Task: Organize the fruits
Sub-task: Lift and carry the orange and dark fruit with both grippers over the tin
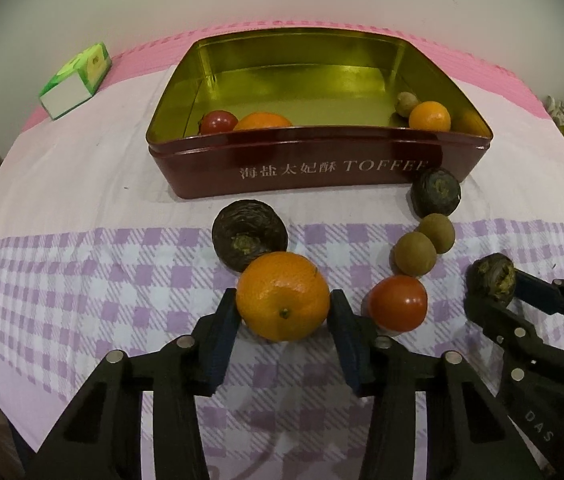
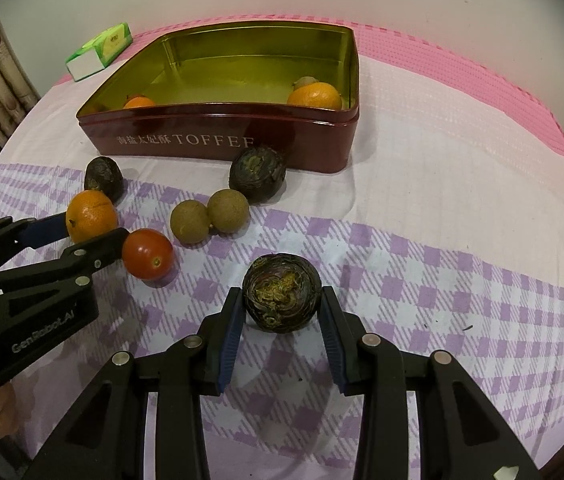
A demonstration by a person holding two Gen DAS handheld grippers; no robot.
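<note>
Left gripper [image 1: 283,312] clamps our orange [image 1: 282,295] on the checked cloth [image 1: 82,272] near its front edge; right gripper [image 2: 282,312] clamps a dark fruit [image 2: 281,291] there too. Our tin [image 1: 314,176] sits toward the cloth's back edge, fruit in its near corners.

The desk [image 2: 462,208] is covered by a cloth [image 2: 422,280], white at the back, lilac-checked in front, over a pink mat [image 2: 462,64]. On the cloth are set a red tin [image 2: 218,136], a green box [image 2: 100,50] at the far left, and loose fruit. Just before the tin lie two dark fruits [image 2: 257,174] [image 2: 103,178]; nearer lie two brown fruits [image 2: 228,211] [image 2: 190,222] touching, a tomato [image 2: 147,254], an orange [image 2: 91,215] and a third dark fruit [image 2: 281,298].
</note>
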